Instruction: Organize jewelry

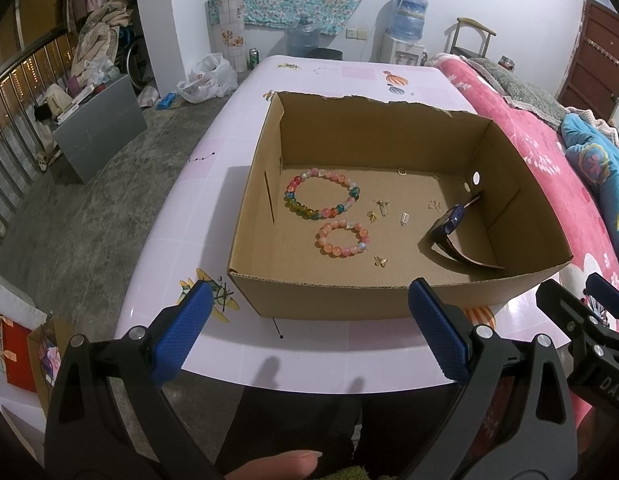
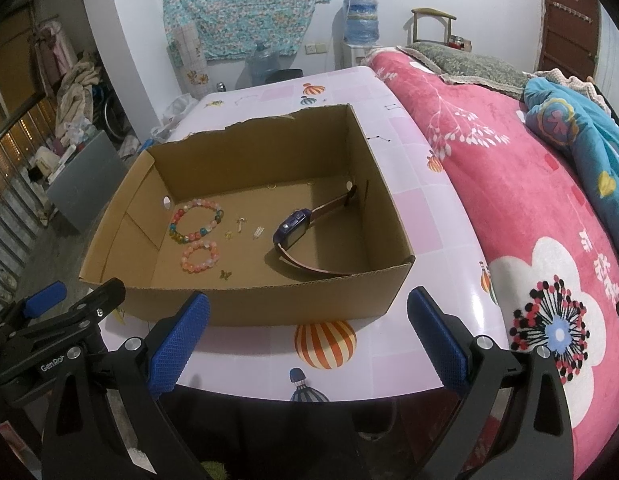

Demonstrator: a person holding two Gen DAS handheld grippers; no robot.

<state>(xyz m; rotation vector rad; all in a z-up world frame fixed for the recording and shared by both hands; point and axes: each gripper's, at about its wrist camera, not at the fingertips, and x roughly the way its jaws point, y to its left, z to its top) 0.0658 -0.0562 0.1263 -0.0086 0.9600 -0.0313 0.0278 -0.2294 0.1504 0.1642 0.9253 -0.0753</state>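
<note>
- Two grippers hang side by side before the near wall of an open cardboard box [image 1: 349, 296], both released with their blue pads spread wide and nothing between them.
- The left gripper [image 1: 309, 332] sits in front of the box's near-left part; a thumb [image 1: 277, 466] shows at the bottom edge of its view.
- The box stands on a pale pink patterned surface [image 1: 213, 168], and all the jewelry lies on the box floor.
- Toward the box's left wall lies a large multicolored bead bracelet [image 1: 323, 194], flat on the cardboard.
- Just nearer the box's front wall than that one lies a smaller pink bead bracelet [image 1: 343, 238], close to it, though I cannot tell whether they touch.
- Around the box's middle are several small gold and clear charms [image 1: 383, 208], scattered apart, plus a gold butterfly charm [image 1: 381, 261] nearer the front wall.
- Two small gold rings [image 1: 401, 171] lie along the box's back wall.
- Toward the box's right wall rests a purple watch [image 1: 449, 224] with a brown strap, its face tilted up and one strap end reaching toward the back-right corner.
- The right gripper [image 2: 308, 330] is in front of the box's near-right part, above an orange striped balloon print [image 2: 325, 344].
- To the right of the box, beyond the surface, lies a bed with a pink flowered blanket [image 2: 509, 208].
</note>
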